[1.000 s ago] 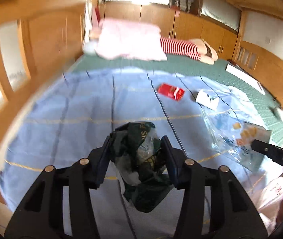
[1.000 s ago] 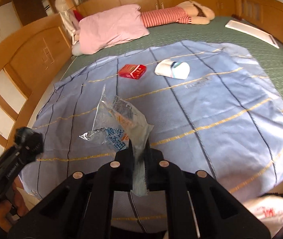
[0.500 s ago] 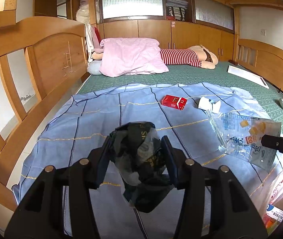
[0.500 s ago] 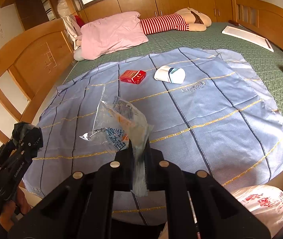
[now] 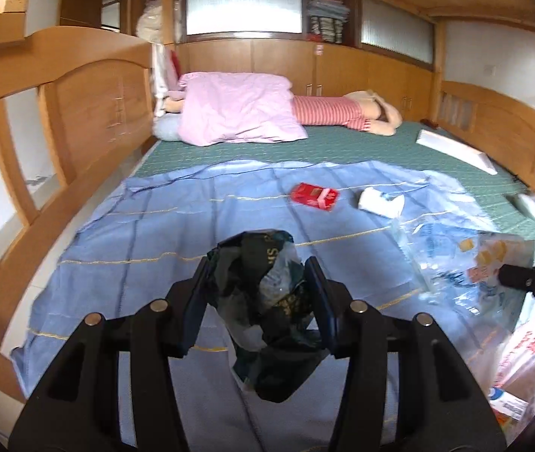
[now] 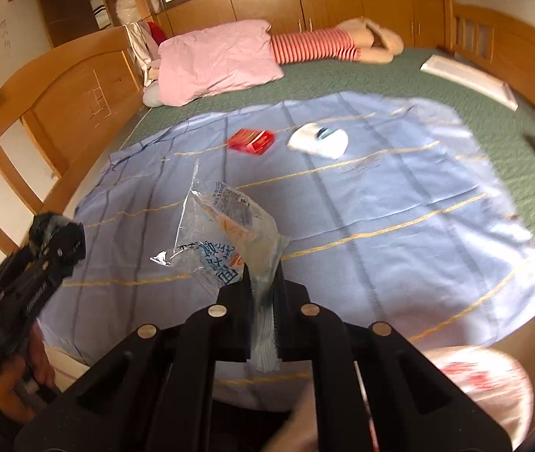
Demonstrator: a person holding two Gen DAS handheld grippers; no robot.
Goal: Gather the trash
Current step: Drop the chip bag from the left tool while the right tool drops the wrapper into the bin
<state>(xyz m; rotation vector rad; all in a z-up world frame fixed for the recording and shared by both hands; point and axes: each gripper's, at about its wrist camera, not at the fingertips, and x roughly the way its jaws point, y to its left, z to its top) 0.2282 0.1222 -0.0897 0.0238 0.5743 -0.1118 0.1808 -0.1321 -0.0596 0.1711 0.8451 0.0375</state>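
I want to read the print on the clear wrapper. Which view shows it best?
The right wrist view: the clear wrapper is close, pinched in the shut right gripper, its blue print facing the camera. The left wrist view shows the wrapper only near the right edge, blurred and farther off.

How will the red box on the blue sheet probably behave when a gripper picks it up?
The red box keeps flat faces and sharp edges, so it is probably stiff enough to grip. It looks small and flat, likely light. Lying on the soft blue sheet, it should not roll.
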